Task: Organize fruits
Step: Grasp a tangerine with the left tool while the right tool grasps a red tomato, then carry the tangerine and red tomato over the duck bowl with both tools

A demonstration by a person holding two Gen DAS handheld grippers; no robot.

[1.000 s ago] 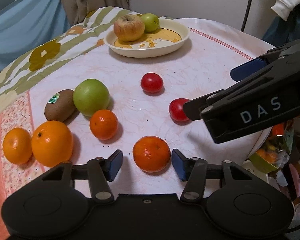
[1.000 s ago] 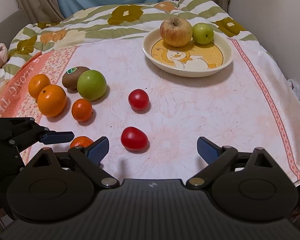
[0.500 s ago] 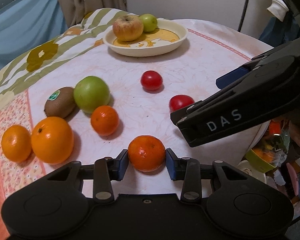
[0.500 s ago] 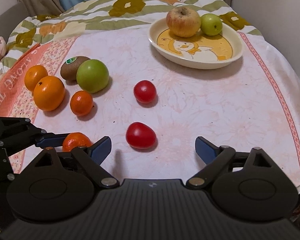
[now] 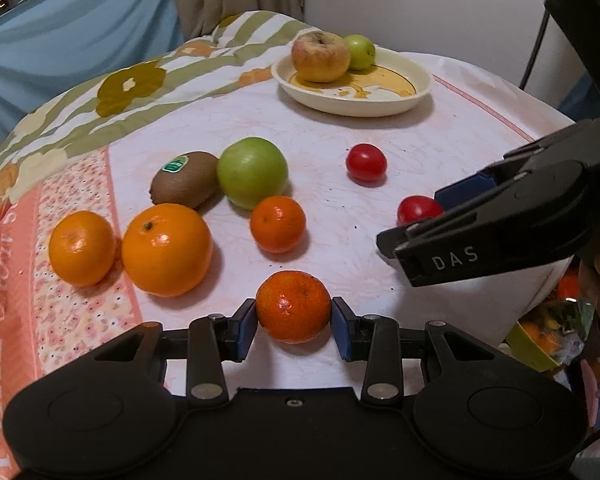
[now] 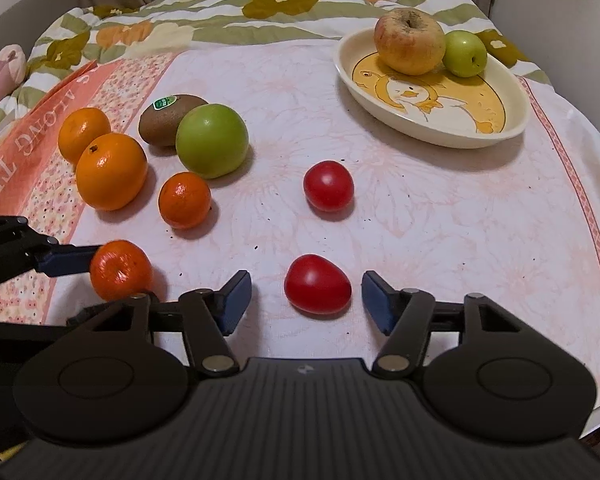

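My left gripper (image 5: 294,322) is shut on a small mandarin (image 5: 293,306) at the table's near edge; the mandarin also shows in the right wrist view (image 6: 120,270). My right gripper (image 6: 306,302) is open, its pads on either side of a red tomato (image 6: 317,285) without touching it. A second tomato (image 6: 328,186) lies further in. A cream plate (image 6: 500,120) at the back right holds a yellow-red apple (image 6: 409,41) and a small green apple (image 6: 465,53).
On the left lie a second mandarin (image 6: 184,200), a big green apple (image 6: 212,146), a kiwi (image 6: 168,118), a large orange (image 6: 111,171) and a smaller orange (image 6: 83,133). The table edge curves close on the right.
My left gripper has closed on the mandarin. My right gripper has moved forward so the near tomato now sits between its open fingers.
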